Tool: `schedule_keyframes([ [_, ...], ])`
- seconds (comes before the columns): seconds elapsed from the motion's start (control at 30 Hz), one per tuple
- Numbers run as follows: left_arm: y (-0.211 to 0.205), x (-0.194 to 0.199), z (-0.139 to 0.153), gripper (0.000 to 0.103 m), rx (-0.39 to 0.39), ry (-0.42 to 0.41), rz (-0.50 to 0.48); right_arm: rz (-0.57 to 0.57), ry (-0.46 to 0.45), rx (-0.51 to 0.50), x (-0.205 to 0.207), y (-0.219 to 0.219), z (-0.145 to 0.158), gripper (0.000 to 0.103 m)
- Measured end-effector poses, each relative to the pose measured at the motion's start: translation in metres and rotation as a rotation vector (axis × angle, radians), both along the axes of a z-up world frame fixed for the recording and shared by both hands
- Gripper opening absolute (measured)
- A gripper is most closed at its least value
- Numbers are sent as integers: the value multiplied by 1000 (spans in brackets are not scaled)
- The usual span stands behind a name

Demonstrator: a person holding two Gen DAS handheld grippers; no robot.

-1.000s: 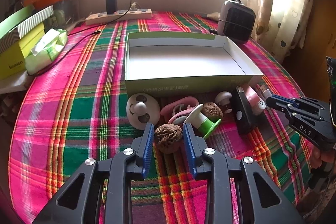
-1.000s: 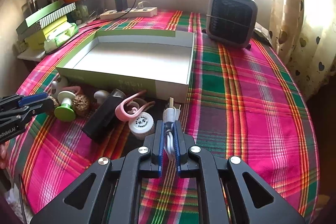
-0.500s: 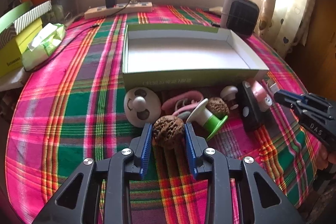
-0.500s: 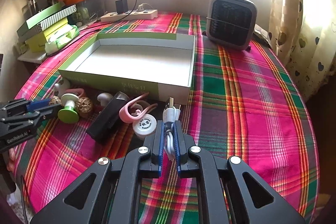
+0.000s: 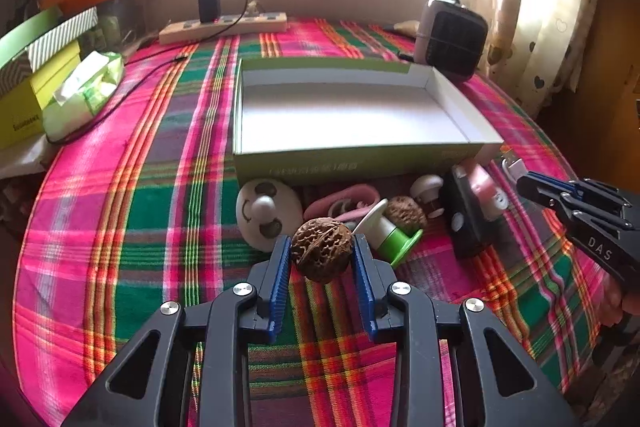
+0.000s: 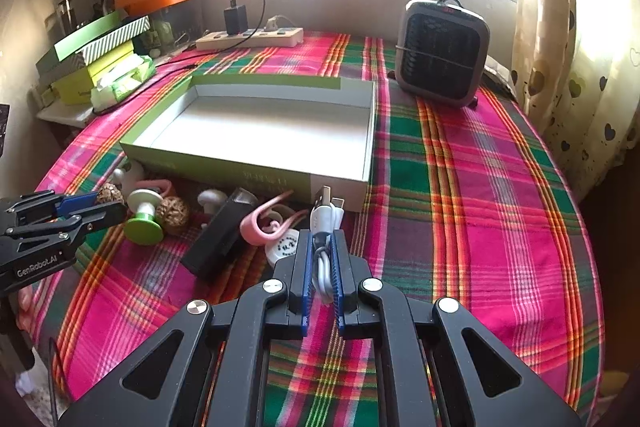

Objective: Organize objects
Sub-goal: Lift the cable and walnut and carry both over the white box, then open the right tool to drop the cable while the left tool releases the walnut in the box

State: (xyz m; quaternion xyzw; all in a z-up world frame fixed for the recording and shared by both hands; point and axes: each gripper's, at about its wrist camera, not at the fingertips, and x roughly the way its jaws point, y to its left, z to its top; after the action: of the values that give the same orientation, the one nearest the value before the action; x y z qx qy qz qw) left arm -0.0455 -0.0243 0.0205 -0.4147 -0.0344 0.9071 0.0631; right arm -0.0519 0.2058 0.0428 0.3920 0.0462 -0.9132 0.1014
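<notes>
On the plaid surface (image 5: 120,227), before the empty green box (image 5: 360,163): items being sorted.
Left gripper (image 5: 322,259): fingers partly open, just widening; walnut (image 5: 322,255) being held between them.
Right gripper (image 6: 322,263): fingers closed on white USB cable (image 6: 326,223).
Risk: walnut likely slipping out as grip is loosening; cable dangling, snagging box wall.
Writing: "DAS", "GenRobot.AI" being shown on grippers.
</notes>
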Motion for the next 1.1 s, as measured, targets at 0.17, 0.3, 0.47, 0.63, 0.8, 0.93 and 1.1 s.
schedule_keyframes([
  [0.17, 0, -6, 11, 28, 8, 18, -17, 8, 19, -13, -3, -3, 11, 9],
  [0.3, 0, -16, 19, 28, 8, 33, -24, 24, 29, -14, -9, -10, 19, 10],
  [0.47, -2, -34, 24, 28, 12, 36, -36, 50, 30, -20, -24, -21, 25, 9],
  [0.63, -6, -56, 25, 28, 15, 33, -40, 91, 22, -30, -42, -37, 28, 9],
  [0.8, -10, -77, 26, 28, 8, 33, -40, 117, -10, -52, -70, -49, 25, 9],
  [0.93, -12, -95, 25, 28, -9, 25, -46, 130, -32, -63, -90, -58, 22, 10],
  [1.1, -15, -114, 20, 28, -21, 10, -48, 145, -63, -60, -113, -68, 16, 10],
])
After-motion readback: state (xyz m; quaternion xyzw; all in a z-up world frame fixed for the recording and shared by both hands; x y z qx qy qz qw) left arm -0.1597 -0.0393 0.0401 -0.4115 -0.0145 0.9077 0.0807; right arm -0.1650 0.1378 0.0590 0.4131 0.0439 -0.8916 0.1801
